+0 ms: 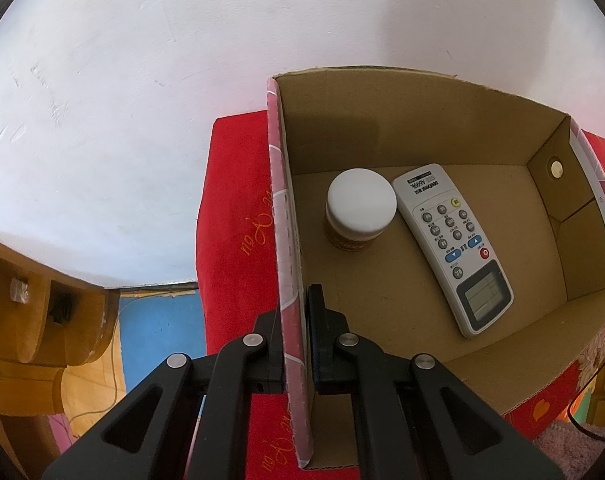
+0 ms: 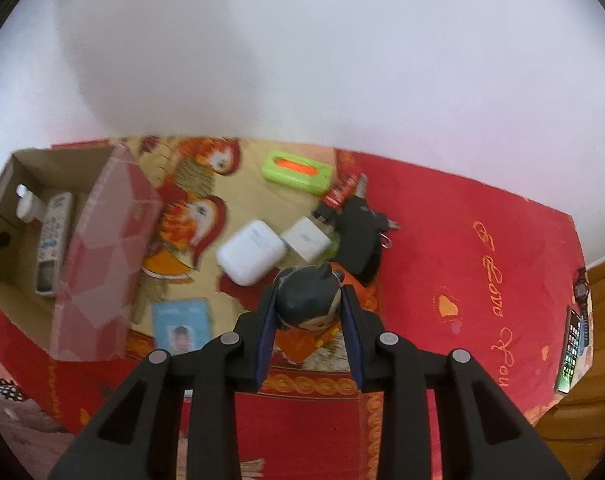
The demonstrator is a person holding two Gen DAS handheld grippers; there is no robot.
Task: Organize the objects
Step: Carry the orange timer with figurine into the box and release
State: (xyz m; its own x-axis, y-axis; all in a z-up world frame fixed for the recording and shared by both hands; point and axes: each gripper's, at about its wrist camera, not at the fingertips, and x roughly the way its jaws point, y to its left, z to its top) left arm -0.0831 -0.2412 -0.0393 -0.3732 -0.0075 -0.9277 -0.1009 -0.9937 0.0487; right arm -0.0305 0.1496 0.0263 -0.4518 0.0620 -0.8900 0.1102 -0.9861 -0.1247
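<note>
A cardboard box (image 1: 382, 128) with a pink outside stands on a red cloth. My left gripper (image 1: 294, 320) is shut on the box's left wall (image 1: 288, 280), one finger each side. Inside lie a white-lidded jar (image 1: 360, 208) and a white remote (image 1: 452, 248). In the right wrist view the box (image 2: 98, 256) is at the left. My right gripper (image 2: 308, 304) is shut on a dark-haired toy figure (image 2: 306, 300), held above the cloth. Behind it lie a white earbud case (image 2: 250, 256), a white charger (image 2: 306, 238), black keys (image 2: 358, 228), a green case (image 2: 298, 172) and a photo card (image 2: 180, 324).
The red patterned cloth (image 2: 442, 248) covers the table. A phone (image 2: 572, 356) and a watch (image 2: 581, 290) lie at its right edge. A white wall is behind. A wooden chair (image 1: 34, 320) stands to the left, below table level.
</note>
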